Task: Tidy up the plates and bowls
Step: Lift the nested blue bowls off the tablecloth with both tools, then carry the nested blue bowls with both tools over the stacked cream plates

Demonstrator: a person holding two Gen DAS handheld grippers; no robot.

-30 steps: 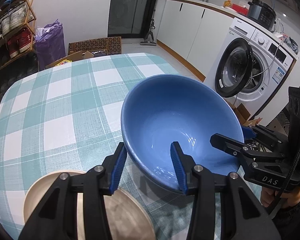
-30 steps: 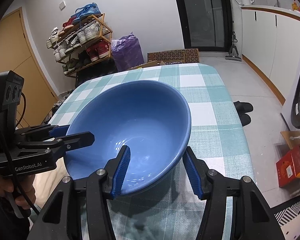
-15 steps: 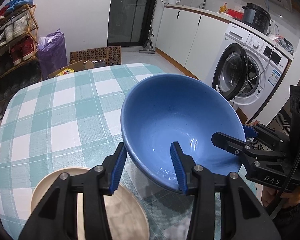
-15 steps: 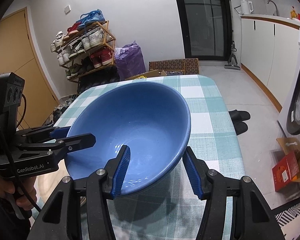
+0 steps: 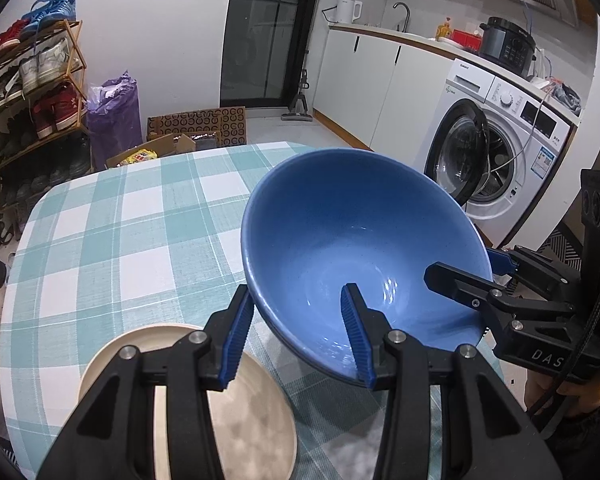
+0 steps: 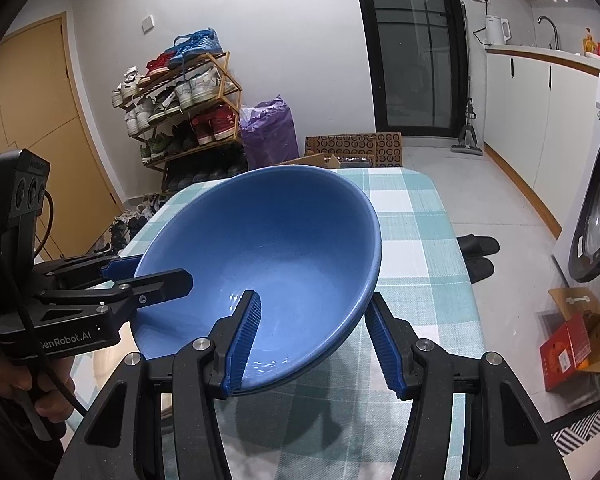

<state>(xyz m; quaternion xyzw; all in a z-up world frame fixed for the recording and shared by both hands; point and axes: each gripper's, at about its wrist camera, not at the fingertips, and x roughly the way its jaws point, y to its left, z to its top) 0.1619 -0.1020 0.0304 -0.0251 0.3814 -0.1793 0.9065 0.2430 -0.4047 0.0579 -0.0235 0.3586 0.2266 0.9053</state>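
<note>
A large blue bowl [image 5: 340, 240] hangs tilted above the checked tablecloth [image 5: 120, 240], held at two sides of its rim. My left gripper [image 5: 298, 330] is shut on the near rim, one pad outside the wall and one inside. My right gripper [image 6: 314, 340] is shut on the opposite side of the blue bowl [image 6: 268, 248] in the same way. Each view shows the other gripper: the right gripper [image 5: 460, 272] and the left gripper [image 6: 156, 276]. A beige plate [image 5: 256, 412] lies on the table under my left gripper, partly hidden by its fingers.
The table's far half shows only the checked cloth. A washing machine [image 5: 500, 152] with its door ajar stands to the right, a shoe rack [image 6: 180, 108] and a purple bag [image 6: 268, 132] behind the table. Slippers [image 6: 476, 252] and a red box [image 6: 572, 340] lie on the floor.
Both grippers have risen with the blue bowl held between them. The table and the beige plate sit lower in the views, and more of the room shows above.
</note>
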